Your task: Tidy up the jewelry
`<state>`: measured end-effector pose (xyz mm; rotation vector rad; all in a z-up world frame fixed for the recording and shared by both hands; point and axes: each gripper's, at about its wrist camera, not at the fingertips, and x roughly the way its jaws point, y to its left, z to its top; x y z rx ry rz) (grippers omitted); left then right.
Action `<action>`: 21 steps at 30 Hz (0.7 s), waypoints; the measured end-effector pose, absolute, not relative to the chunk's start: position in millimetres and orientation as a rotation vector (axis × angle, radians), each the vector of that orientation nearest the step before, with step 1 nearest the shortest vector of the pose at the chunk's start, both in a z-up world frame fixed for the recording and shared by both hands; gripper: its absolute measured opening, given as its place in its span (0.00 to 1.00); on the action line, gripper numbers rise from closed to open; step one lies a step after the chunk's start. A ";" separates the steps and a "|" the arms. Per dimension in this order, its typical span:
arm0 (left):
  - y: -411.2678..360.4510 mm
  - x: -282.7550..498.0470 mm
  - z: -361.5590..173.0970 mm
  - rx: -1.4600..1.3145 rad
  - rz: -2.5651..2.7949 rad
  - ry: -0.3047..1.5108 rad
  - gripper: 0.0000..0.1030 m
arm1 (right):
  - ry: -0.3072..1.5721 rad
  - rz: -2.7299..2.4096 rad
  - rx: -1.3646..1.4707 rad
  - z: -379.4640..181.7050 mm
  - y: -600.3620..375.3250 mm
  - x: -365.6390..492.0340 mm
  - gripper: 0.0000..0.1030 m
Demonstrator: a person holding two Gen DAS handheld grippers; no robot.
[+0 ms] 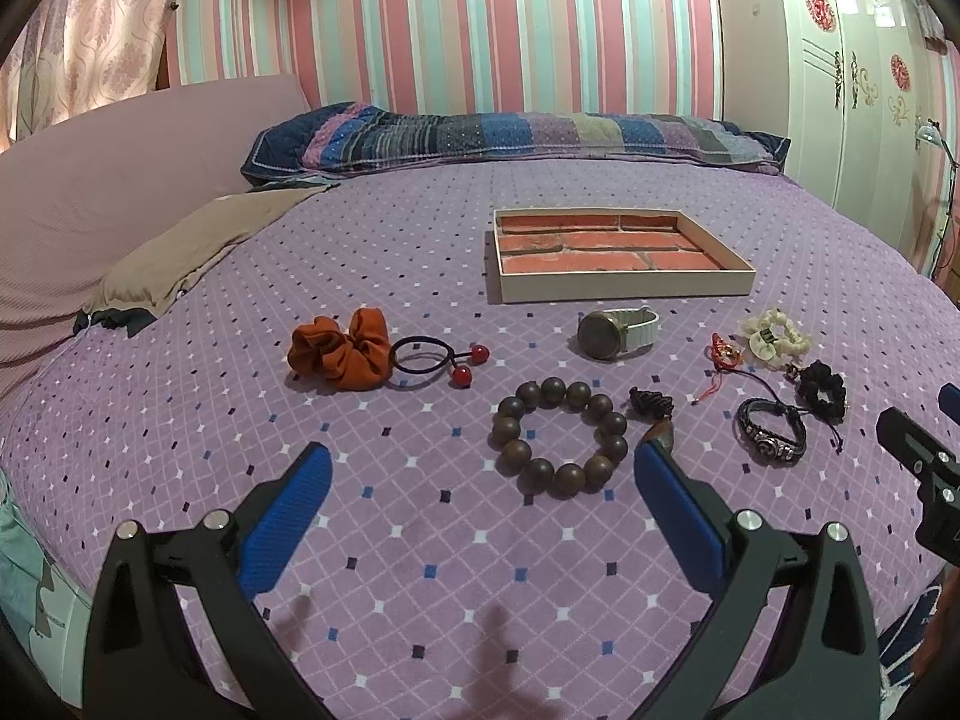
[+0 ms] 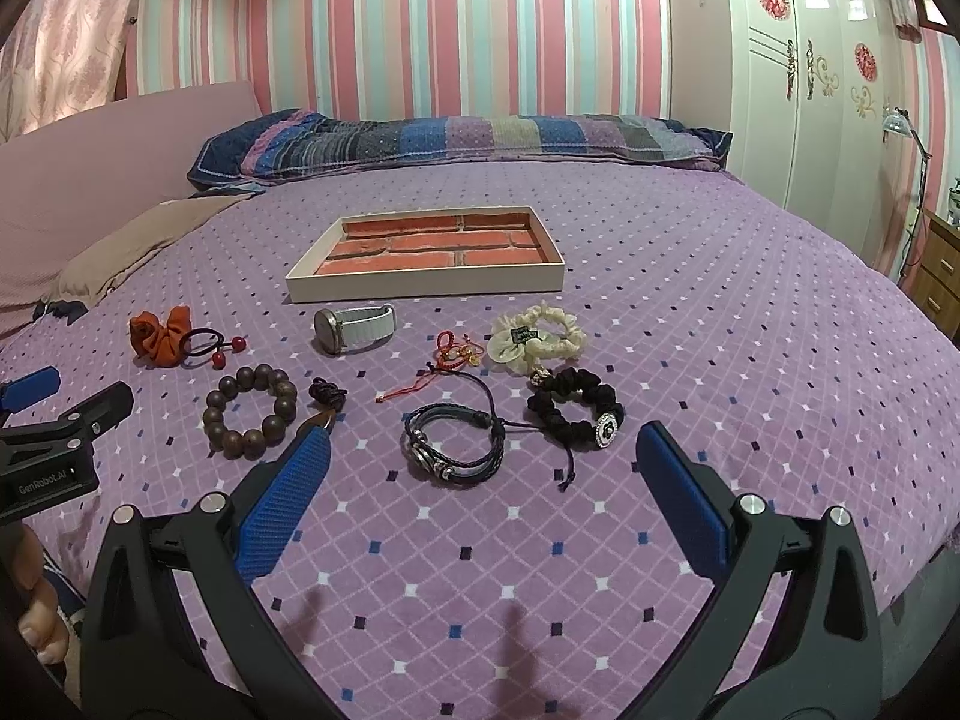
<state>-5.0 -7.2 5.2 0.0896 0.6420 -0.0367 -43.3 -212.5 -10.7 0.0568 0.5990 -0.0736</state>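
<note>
Both grippers hover low over the purple diamond-patterned bedspread with jaws spread wide and nothing between them; the left gripper faces the wooden bead bracelet, the right gripper faces the braided black leather bracelet. The jewelry lies in a loose band across the middle of the bed, on the near side of the shallow brick-lined tray, which holds nothing; from the left run an orange scrunchie, touching it a black hair tie with red beads, the bead bracelet, a white-strapped watch just before the tray, a red cord charm, a cream scrunchie and a black scrunchie nearest the bed's right edge.
</note>
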 end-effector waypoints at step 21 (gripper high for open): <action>-10.1 -6.5 3.6 0.096 -0.054 0.633 0.96 | 0.578 -0.060 0.056 -9.9 -213.4 -46.5 0.96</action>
